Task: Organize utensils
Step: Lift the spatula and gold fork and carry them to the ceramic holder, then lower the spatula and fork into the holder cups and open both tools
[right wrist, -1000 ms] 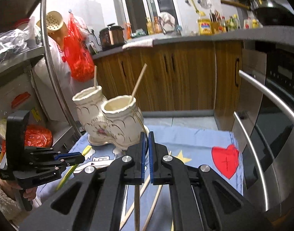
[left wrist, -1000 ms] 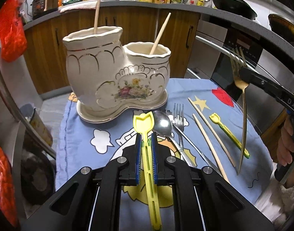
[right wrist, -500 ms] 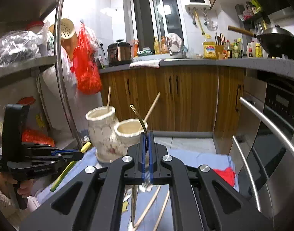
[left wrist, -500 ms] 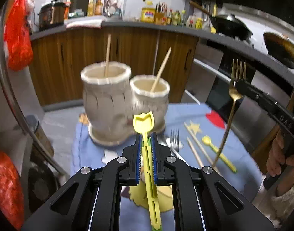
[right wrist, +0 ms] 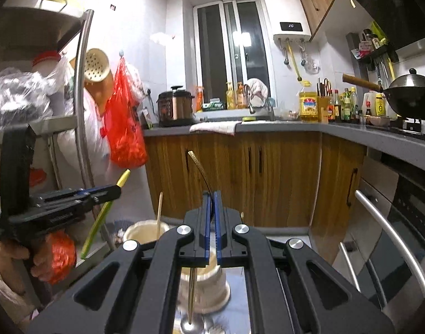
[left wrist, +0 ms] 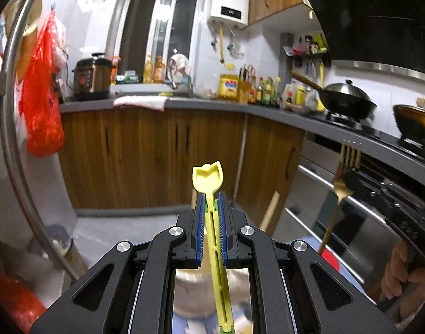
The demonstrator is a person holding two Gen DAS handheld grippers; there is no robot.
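My left gripper is shut on a yellow plastic spoon, held high above the white ceramic holder, which shows blurred below the fingers. My right gripper is shut on a gold fork, tines up, its handle hanging down over the holder's front cup. A chopstick stands in the rear cup. The left gripper with the spoon shows at left in the right wrist view. The right gripper with the fork shows at right in the left wrist view.
A metal shelf post with a red bag stands at left. Wooden cabinets and a grey counter lie ahead. An oven with bar handles is at right. A silver spoon lies on the cloth below.
Both grippers have risen with their utensils and tilted upward, so the table has dropped out of view. The holder now sits directly beneath both grippers.
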